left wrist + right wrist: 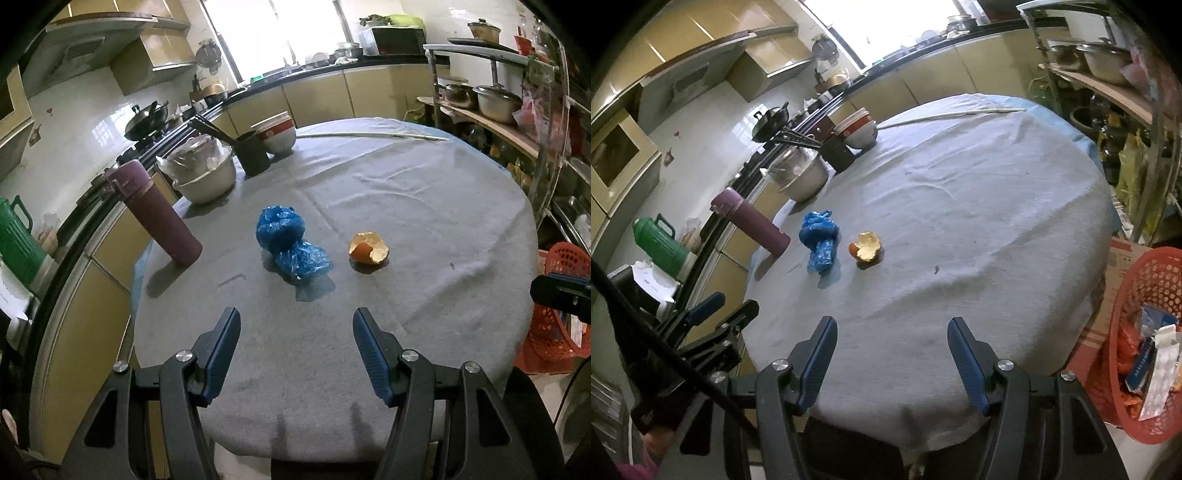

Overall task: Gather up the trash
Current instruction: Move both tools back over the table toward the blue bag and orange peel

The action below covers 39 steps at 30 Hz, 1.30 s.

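Observation:
A crumpled blue plastic bag and an orange peel lie side by side on the grey-clothed round table. Both also show in the right wrist view, the bag left of the peel. My left gripper is open and empty, hovering over the table's near edge just short of the bag. My right gripper is open and empty over the near edge, farther right. A red mesh basket holding wrappers stands on the floor to the table's right.
A purple flask, a covered pot, a black utensil cup and stacked bowls stand along the table's left and far side. A long thin stick lies at the far edge. A metal shelf rack with pots stands right.

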Tool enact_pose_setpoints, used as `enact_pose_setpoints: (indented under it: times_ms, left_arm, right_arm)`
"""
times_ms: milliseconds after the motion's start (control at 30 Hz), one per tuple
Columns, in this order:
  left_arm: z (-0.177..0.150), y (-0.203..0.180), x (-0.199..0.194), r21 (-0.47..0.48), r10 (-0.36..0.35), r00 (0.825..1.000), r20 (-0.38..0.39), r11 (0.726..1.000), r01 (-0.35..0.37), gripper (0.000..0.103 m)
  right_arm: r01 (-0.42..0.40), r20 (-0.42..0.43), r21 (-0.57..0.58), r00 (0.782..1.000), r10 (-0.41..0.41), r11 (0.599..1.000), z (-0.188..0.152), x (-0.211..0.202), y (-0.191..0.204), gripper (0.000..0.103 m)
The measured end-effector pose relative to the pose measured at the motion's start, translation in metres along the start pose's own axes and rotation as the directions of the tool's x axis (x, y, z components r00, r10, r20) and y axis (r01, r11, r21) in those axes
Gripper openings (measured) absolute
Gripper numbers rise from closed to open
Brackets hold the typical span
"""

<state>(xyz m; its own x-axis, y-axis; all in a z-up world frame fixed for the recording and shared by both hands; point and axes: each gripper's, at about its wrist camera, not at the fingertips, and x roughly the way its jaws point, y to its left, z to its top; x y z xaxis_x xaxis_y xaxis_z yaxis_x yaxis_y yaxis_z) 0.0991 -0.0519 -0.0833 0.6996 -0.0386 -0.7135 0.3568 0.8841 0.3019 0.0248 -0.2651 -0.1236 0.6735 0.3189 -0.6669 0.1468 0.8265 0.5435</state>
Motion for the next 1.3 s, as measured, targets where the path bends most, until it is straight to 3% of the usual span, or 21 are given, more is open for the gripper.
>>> enact_pose_setpoints:
  times_ms: [900,1300]
  left_arm:
    - [0.005,0.004,0.023,-0.011,-0.005,0.999,-0.041,1.0,0.004,0.064]
    - [-0.006,0.047,0.053,-0.112,-0.006,0.993,-0.119,0.994,-0.008,0.064]
  right_arm:
    - [-0.002,-0.043,0.006,0.999,0.002,1.0,0.008,0.023,0.001,0.066]
    - [-0.023,-0.096,-0.034,0.995,0.02,0.999,0.018,0.055,0.024,0.066]
